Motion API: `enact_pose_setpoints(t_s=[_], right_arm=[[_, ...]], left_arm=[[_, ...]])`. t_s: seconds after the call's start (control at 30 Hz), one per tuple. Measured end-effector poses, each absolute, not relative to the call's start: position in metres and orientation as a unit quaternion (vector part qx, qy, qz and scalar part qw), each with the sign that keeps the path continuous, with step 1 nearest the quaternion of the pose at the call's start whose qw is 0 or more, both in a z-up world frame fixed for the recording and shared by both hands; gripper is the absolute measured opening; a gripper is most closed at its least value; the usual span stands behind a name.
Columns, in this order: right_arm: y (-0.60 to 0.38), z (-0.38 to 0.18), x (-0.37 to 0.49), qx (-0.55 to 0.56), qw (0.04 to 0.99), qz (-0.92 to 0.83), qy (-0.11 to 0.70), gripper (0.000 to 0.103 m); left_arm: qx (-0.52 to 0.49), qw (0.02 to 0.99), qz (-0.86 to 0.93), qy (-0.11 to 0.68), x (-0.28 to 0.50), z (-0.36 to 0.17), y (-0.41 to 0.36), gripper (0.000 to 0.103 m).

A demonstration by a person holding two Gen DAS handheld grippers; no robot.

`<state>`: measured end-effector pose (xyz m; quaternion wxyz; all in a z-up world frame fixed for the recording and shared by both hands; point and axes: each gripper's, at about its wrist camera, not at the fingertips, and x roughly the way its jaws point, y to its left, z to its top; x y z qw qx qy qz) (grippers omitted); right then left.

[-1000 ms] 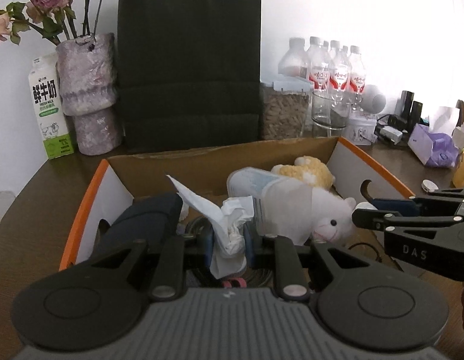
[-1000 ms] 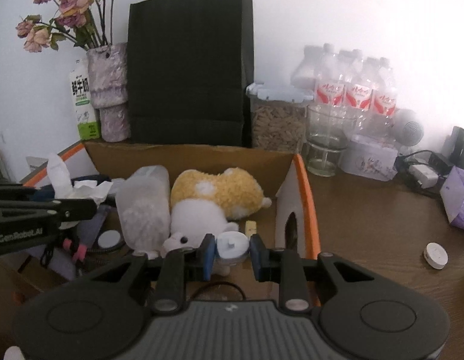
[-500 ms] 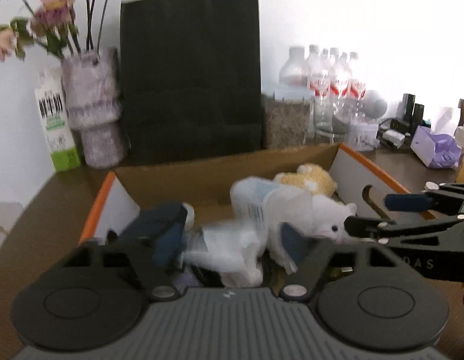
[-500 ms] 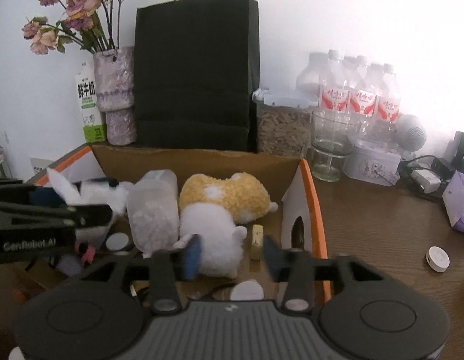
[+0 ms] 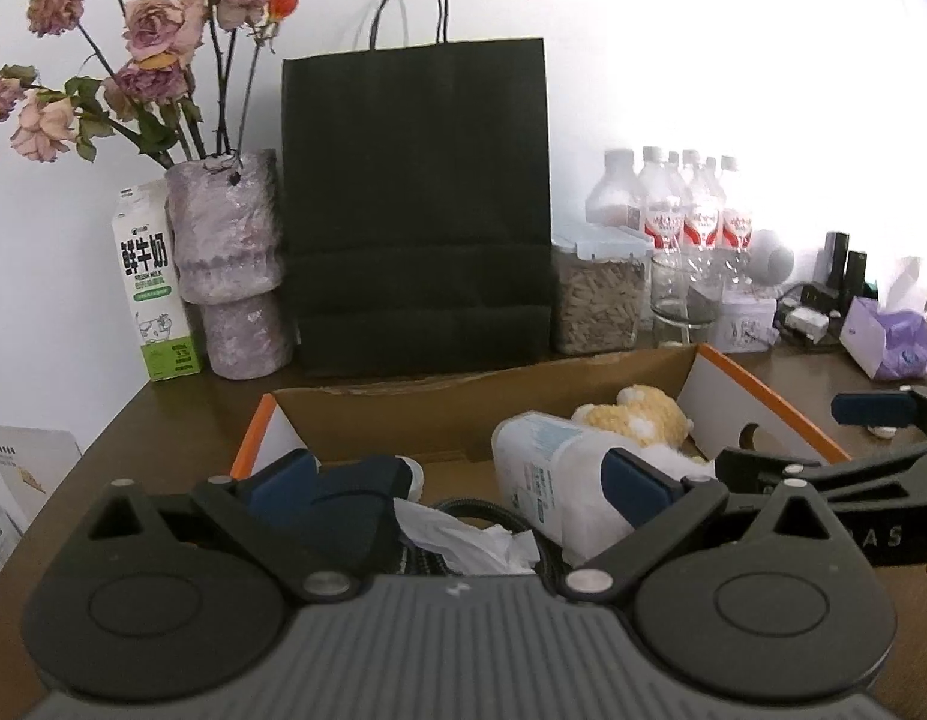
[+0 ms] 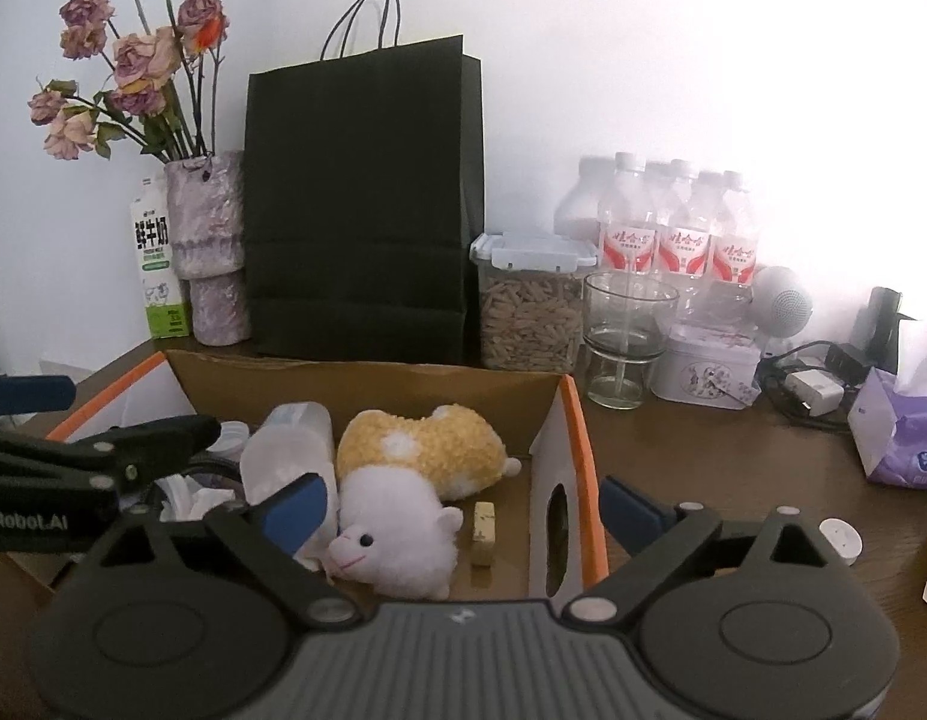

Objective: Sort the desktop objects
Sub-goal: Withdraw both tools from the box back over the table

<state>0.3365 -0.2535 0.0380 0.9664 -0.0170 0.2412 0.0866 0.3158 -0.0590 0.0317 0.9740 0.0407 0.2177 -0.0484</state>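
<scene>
While the cardboard box (image 6: 367,384) is already crowded, little spare room is left inside it, so anything added carelessly could be pushed over the orange rim. Beside the plastic jar (image 5: 547,468), the white plush (image 6: 397,534) and yellow plush (image 6: 421,450) are packed. The tissue (image 5: 463,540) lies loose beneath the left gripper (image 5: 457,486), whose jaws have just been spread wide with nothing pinched; the right gripper (image 6: 463,504) is likewise spread and empty. The tissue could be snagged and dragged out on withdrawal.

Each claw (image 5: 457,486): black linkage arms, blue pads, silver screws, grey ribbed body.
</scene>
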Motion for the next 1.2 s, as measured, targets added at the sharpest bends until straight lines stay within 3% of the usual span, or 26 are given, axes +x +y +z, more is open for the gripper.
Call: enact_pose_setpoints(t_s=[0.57,0.93,1.2], right_arm=[[-0.243,0.073,0.294,-0.03,0.974,0.105,0.197,0.1],[-0.245,0.073,0.234,-0.038,0.971,0.117,0.204,0.103],[-0.245,0.041,0.204,-0.04,0.958,0.12,0.257,0.103]], left_arm=[[0.012,0.99,-0.008,0.137,0.268,0.062,-0.029,0.103],[0.008,0.988,0.025,0.155,0.22,0.055,0.01,0.103],[0.005,0.979,0.043,0.2,0.192,0.031,0.026,0.103]])
